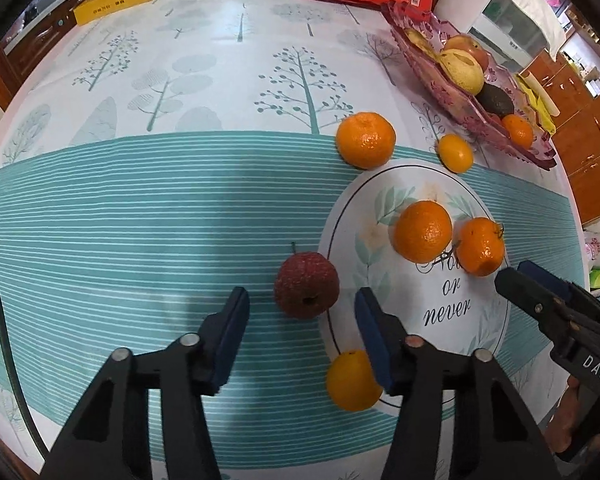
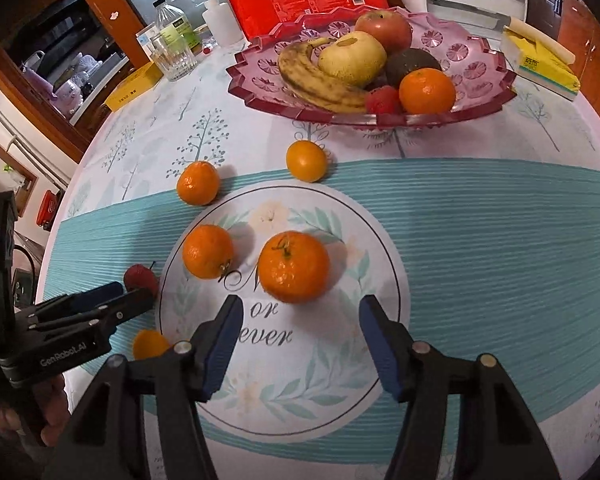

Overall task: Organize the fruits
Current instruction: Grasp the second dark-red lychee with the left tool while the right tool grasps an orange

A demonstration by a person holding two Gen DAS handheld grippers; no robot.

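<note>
Fruits lie scattered over a table (image 2: 500, 240) covered with a teal striped, tree-printed cloth. Largest of the things on it, a pink glass fruit bowl (image 2: 476, 60) toward the far edge holds a banana (image 2: 316, 80), a pear (image 2: 352, 56), an apple (image 2: 384, 28), a dark fruit that may be an avocado (image 2: 412, 64), and a mandarin (image 2: 427, 91). Nearer, a round printed mat (image 2: 284, 368) carries two mandarins, the bigger (image 2: 293, 267) just ahead of the right gripper (image 2: 300, 340), whose fingers are spread with nothing between them, the smaller (image 2: 207, 251) beside it. Off the mat's far rim sit another mandarin (image 2: 198, 183) and a small yellow-orange citrus (image 2: 306, 161). The left gripper (image 1: 300, 340) has its fingers spread around nothing, with a rough red fruit (image 1: 306, 285) just ahead at the mat's left rim and a small yellow citrus (image 1: 352, 381) beside its right finger.
</note>
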